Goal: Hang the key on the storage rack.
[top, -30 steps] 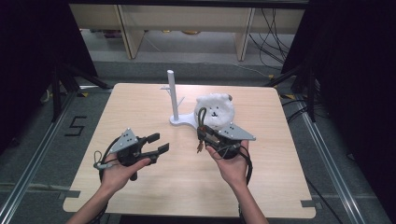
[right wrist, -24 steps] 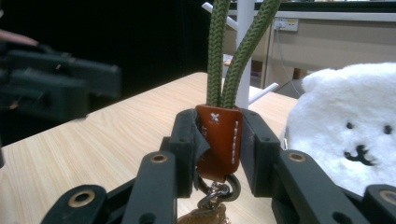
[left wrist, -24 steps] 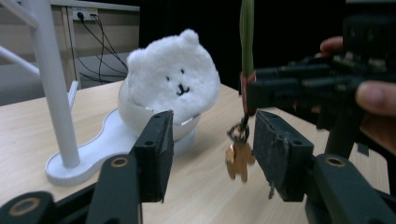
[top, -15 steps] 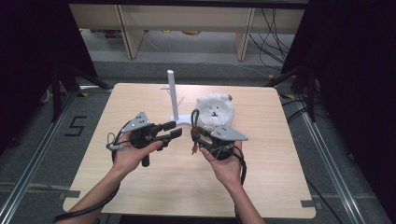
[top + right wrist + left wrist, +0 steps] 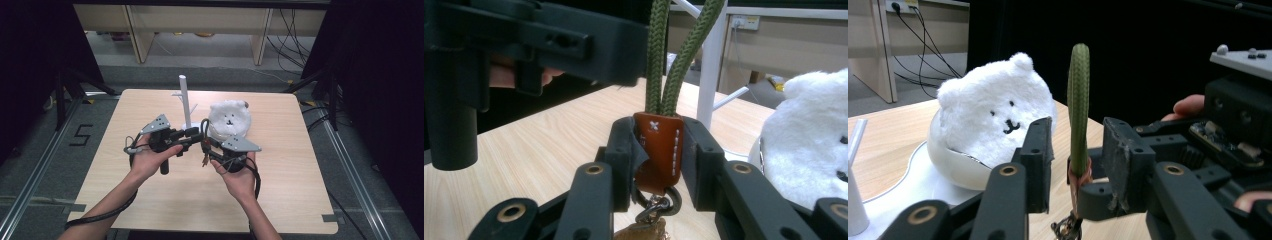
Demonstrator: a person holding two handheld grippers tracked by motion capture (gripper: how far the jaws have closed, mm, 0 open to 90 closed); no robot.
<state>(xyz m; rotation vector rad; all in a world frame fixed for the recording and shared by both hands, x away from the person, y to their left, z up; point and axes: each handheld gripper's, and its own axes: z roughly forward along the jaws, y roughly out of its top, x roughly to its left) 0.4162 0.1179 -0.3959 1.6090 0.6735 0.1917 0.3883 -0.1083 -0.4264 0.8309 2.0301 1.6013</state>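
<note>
Working over a pale wooden table (image 5: 150, 200), a person is passing a keychain between two hand-held grippers, with a white plush bear (image 5: 229, 118) in its bowl and a white peg stand (image 5: 183, 100) sitting just behind them. The right gripper (image 5: 656, 150) is pinching the keychain's brown leather tab (image 5: 658, 150) firmly between its pads, the green cord loop (image 5: 1078, 107) rising upright from it and the metal clasp (image 5: 654, 205) hanging below. The left gripper (image 5: 1073, 160) is straddling that cord, its jaws having just been closing; a gap is showing on both sides, so the pads are not yet pressing. Judging the step: the left gripper is needing to finish closing squarely on the cord, above the tab, before the right one lets go, or the keychain is likely dropping to the table. Compared with a second ago, the left hand is now up beside the right, where it was well apart, near the table's left side.
</note>
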